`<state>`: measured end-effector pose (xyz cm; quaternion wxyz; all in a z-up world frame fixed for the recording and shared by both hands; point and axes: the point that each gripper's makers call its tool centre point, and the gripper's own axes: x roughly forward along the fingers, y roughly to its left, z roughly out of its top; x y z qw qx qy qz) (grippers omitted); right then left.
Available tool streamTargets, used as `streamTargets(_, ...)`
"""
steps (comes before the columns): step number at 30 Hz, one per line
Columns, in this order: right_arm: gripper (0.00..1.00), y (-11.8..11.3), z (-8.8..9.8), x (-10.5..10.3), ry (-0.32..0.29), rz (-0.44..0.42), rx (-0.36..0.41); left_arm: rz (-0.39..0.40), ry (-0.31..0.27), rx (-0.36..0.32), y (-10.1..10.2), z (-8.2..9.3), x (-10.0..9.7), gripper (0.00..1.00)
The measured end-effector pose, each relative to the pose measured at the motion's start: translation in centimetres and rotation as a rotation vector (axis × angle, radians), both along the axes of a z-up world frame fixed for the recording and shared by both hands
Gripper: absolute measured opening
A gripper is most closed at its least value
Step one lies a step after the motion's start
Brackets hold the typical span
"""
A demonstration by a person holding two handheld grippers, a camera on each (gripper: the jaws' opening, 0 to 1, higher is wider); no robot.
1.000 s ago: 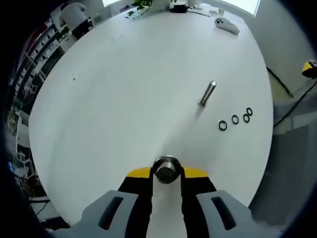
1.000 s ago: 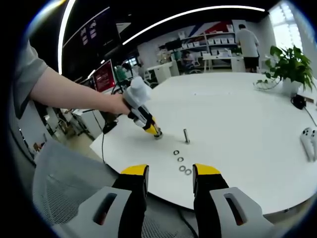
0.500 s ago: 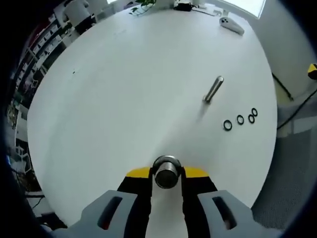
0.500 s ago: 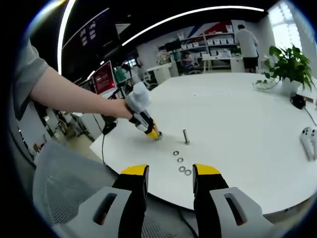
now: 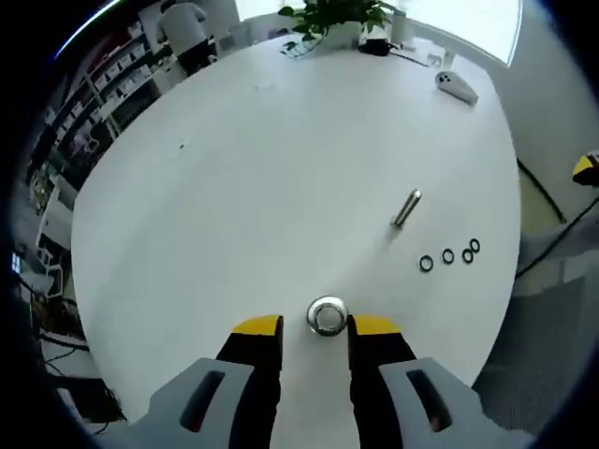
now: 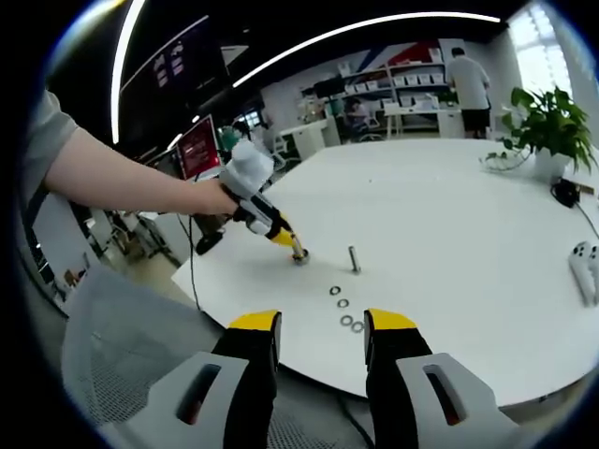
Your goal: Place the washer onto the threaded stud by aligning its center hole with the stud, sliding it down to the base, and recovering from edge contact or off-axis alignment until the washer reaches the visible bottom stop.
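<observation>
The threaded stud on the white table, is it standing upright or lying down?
Upright. In the right gripper view the threaded stud rises as a vertical post from the white table, beside the loose washers.

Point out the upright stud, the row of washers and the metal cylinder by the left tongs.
Stud (image 5: 405,208), left gripper view, mid-shaft.
Washers (image 5: 448,256), left gripper view, rim of a middle ring.
Metal cylinder (image 5: 327,316), left gripper view, its top rim.
</observation>
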<state>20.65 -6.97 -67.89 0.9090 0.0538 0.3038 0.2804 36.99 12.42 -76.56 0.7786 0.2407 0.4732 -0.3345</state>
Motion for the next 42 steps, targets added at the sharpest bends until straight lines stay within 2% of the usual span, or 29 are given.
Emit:
streamTargets(5, 0.38, 0.1, 0.0, -0.1, -0.001, 0.011, -0.005, 0.041, -0.051, -0.026, 1.6, 2.3, -0.8, 0.26)
streamTargets(9, 0.38, 0.2, 0.0, -0.1, -0.003, 0.017, -0.006, 0.104, -0.117, -0.086, 2.7, 4.8, -1.6, 0.25)
streamTargets(17, 0.38, 0.5, -0.1, -0.3, -0.001, 0.035, -0.022, 0.187, -0.196, -0.169, 4.7, 8.0, -4.5, 0.25)
streamTargets(24, 0.39, 0.2, -0.5, -0.3, 0.016, 0.024, -0.037, 0.204, -0.241, -0.209, 6.2, 9.3, -7.3, 0.25)
streamTargets(27, 0.39, 0.2, -0.6, -0.5, 0.023, 0.027, -0.055, 0.263, -0.253, -0.285, 6.8, 10.1, -8.4, 0.25)
streamTargets(33, 0.41, -0.1, -0.8, -0.5, 0.038, 0.004, -0.060, 0.326, -0.251, -0.340, 9.4, 9.8, -10.7, 0.25)
streamTargets(38, 0.42, -0.3, -0.8, -0.4, 0.030, 0.001, -0.083, 0.335, -0.265, -0.371, 9.9, 10.8, -12.1, 0.26)
streamTargets(42, 0.42, -0.3, -0.7, -0.4, 0.026, 0.006, -0.092, 0.352, -0.271, -0.427, 9.7, 11.7, -13.2, 0.28)
